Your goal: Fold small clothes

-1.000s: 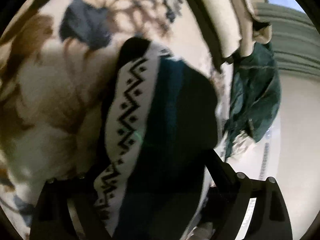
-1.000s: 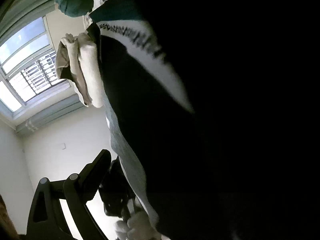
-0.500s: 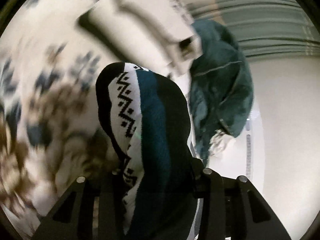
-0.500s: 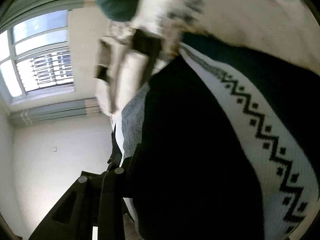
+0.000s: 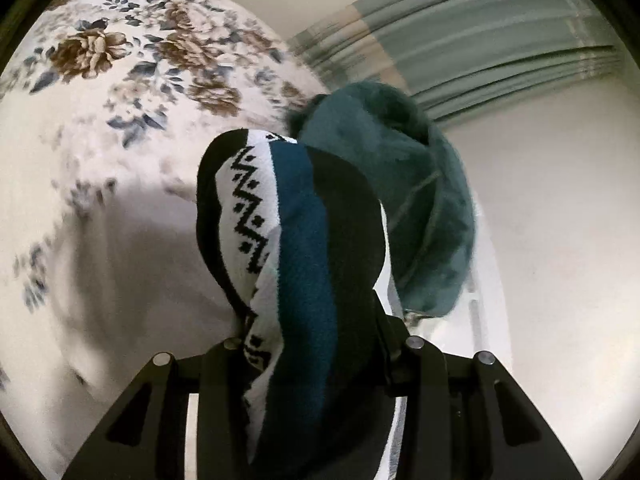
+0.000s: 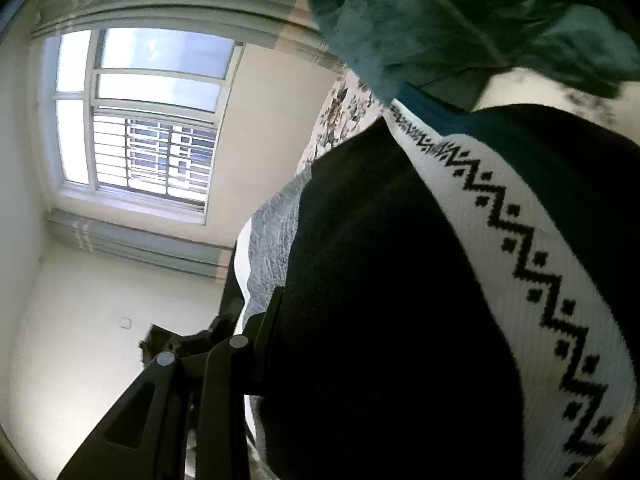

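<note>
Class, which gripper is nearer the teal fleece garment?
Probably right. The teal fleece garment looms just above the right gripper, overlapping the patterned knit it holds. From the left gripper, it lies beyond the knit's far end.

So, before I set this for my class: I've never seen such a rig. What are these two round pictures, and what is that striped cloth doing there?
A person holds a two-finger gripper in each hand; each carries a fisheye camera looking along its fingers. In the left view, the left gripper is shut on a knitted garment with black, teal and white zigzag bands. The right view shows the same garment filling the right gripper, which seems to grip it too. Behind lie a floral bedspread and a green cloth.
</note>
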Demonstrator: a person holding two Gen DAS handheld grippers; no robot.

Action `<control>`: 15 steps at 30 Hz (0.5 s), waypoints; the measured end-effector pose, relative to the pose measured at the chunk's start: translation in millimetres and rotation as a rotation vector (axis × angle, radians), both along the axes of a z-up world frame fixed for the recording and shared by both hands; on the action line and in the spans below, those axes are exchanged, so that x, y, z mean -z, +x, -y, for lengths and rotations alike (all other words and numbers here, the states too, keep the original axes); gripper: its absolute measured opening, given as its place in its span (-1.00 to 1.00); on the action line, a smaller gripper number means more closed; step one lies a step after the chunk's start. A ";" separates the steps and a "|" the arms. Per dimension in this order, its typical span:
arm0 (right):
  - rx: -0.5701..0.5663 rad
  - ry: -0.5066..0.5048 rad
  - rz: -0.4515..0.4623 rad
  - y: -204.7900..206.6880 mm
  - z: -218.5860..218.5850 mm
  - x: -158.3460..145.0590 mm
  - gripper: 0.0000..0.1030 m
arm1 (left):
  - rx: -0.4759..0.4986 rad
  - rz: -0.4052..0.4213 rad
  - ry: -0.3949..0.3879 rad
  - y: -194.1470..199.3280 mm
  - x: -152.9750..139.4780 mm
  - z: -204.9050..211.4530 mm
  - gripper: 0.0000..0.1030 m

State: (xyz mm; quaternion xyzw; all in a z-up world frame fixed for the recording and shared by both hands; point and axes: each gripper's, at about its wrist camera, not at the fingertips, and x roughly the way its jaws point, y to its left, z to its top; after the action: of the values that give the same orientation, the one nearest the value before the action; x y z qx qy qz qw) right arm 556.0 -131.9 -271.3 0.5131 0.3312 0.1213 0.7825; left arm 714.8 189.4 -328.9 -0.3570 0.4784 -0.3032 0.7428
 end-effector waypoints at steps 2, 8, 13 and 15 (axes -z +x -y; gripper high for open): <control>-0.003 -0.021 -0.018 33.7 -17.5 16.6 -0.36 | 0.002 -0.039 0.039 16.3 27.2 -12.9 -0.29; -0.065 -0.129 -0.145 101.3 -64.3 85.9 -0.29 | -0.029 -0.235 0.071 32.8 112.2 -44.8 -0.08; -0.202 -0.151 -0.229 113.4 -65.6 99.5 0.10 | -0.028 -0.215 0.143 16.7 106.1 -59.7 0.34; -0.205 -0.227 -0.255 107.9 -61.3 90.1 0.34 | -0.043 -0.191 0.227 6.6 93.4 -59.5 0.37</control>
State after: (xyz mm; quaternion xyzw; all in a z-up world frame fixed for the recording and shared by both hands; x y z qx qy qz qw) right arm 663.9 -70.7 -361.4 0.3965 0.4896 0.0961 0.7706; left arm 721.3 248.9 -422.3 -0.3078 0.5705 -0.1958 0.7358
